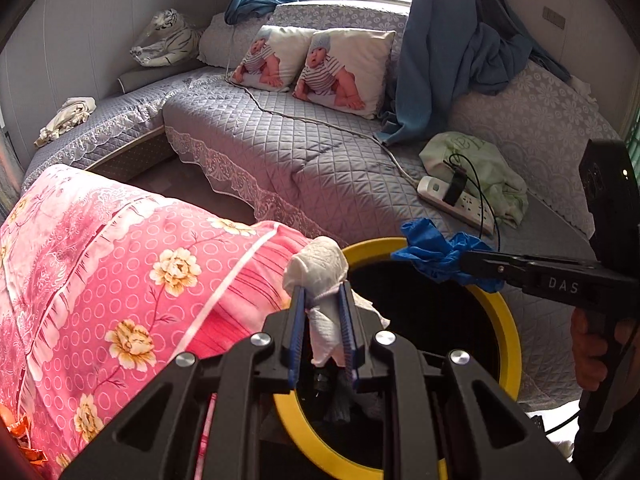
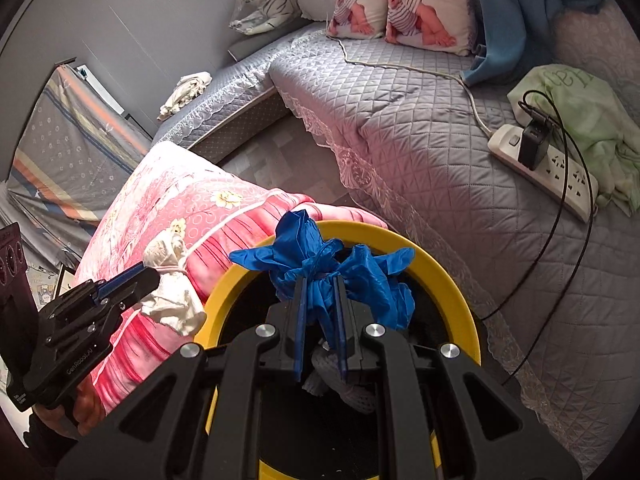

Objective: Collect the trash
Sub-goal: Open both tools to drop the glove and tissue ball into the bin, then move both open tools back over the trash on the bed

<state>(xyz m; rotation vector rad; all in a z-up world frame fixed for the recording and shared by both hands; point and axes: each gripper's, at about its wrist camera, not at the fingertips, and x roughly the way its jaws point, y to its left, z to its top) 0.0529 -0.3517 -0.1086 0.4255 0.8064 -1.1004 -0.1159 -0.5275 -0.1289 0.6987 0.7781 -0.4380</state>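
My left gripper (image 1: 322, 294) is shut on a crumpled white tissue (image 1: 318, 268) and holds it at the left rim of a yellow-rimmed trash bin (image 1: 508, 320). My right gripper (image 2: 320, 284) is shut on a crumpled blue glove (image 2: 308, 256) and holds it over the bin's dark opening. The right gripper (image 1: 460, 262) with the blue glove (image 1: 436, 250) also shows in the left wrist view, at the bin's far rim. The left gripper (image 2: 154, 276) with the tissue (image 2: 170, 280) shows in the right wrist view, left of the yellow rim (image 2: 444, 276). White netting lies inside the bin (image 2: 344, 388).
A pink floral quilt (image 1: 120, 264) is bunched left of the bin. A grey quilted bed (image 1: 304, 148) lies behind it, with a white power strip (image 1: 454, 202), black cable, green cloth (image 1: 480, 164), two baby-print pillows (image 1: 344, 68) and a blue blanket (image 1: 448, 52).
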